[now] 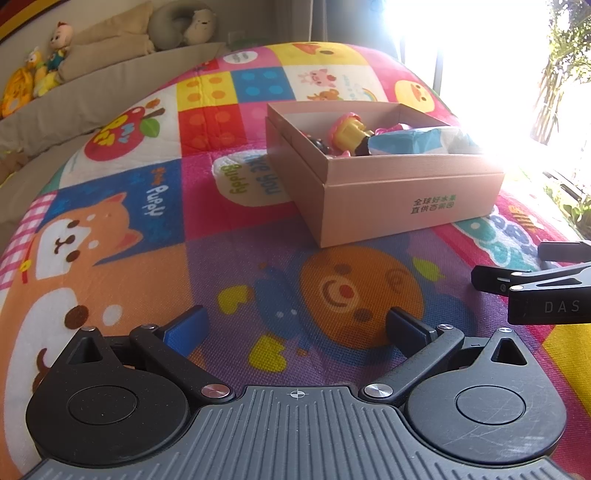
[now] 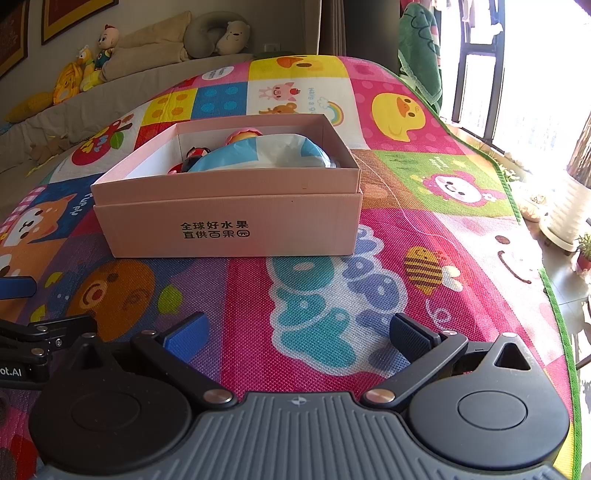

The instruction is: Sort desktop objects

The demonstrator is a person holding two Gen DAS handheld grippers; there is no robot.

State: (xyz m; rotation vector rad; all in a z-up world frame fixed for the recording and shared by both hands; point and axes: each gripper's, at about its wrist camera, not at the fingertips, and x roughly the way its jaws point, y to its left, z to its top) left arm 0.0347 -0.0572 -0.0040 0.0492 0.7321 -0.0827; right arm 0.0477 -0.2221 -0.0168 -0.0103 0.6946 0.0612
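A pink cardboard box [image 1: 388, 199] with printed Chinese characters stands on the colourful play mat [image 1: 155, 221]; it also shows in the right wrist view [image 2: 229, 225]. Inside lie a blue-and-white packet [image 2: 258, 155], a pink-and-yellow toy figure [image 1: 349, 131] and a small dark toy [image 2: 194, 153]. My left gripper [image 1: 295, 325] is open and empty, low over the mat in front of the box. My right gripper [image 2: 297, 332] is open and empty, also short of the box. Each gripper's edge shows in the other's view.
A beige sofa [image 2: 110, 85] with plush toys [image 2: 79, 70] and a neck pillow [image 2: 218, 35] runs along the back. A bright window [image 2: 517, 74] and potted plants [image 2: 583, 254] are to the right, beyond the mat's green edge.
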